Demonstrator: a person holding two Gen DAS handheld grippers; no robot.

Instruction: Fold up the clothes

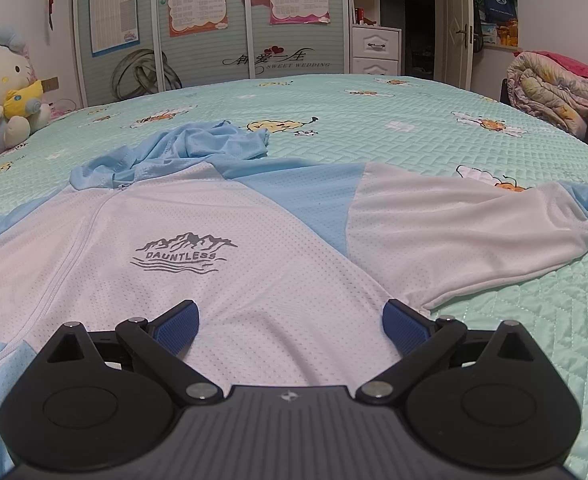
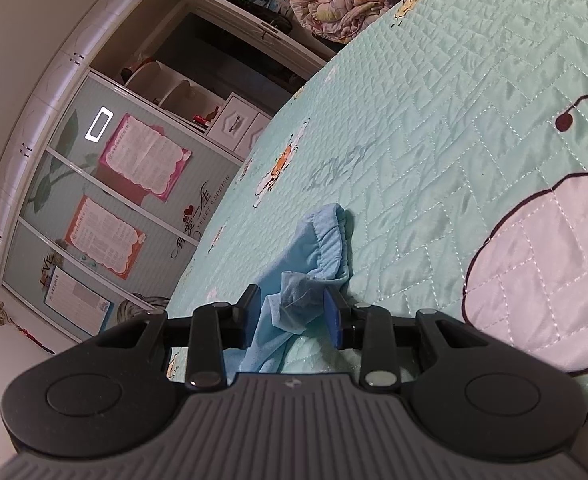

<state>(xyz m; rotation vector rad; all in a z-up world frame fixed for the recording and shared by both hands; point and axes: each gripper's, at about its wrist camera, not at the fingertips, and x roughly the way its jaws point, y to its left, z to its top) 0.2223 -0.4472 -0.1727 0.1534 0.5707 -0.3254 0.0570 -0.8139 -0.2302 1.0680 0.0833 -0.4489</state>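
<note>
A white and light-blue zip jacket point(image 1: 181, 248) with a "DAUNTLESS" mountain print lies spread on the bed, its hood point(image 1: 197, 144) bunched at the far side and one sleeve point(image 1: 474, 224) stretched out to the right. My left gripper point(image 1: 289, 316) hovers low over the jacket's body, jaws wide open and nothing between them. In the right wrist view the light-blue sleeve cuff point(image 2: 322, 240) rests on the bed. A crumpled fold of it stands between the fingers of my right gripper point(image 2: 291, 312), which are partly apart; the pads do not visibly press the cloth.
The mint quilted bedspread point(image 1: 434, 136) covers the whole bed. A plush cat toy point(image 1: 1, 88) sits at the far left corner, and a rolled floral quilt point(image 1: 550, 88) lies at the far right. A wardrobe with posters point(image 1: 197, 0) stands behind the bed.
</note>
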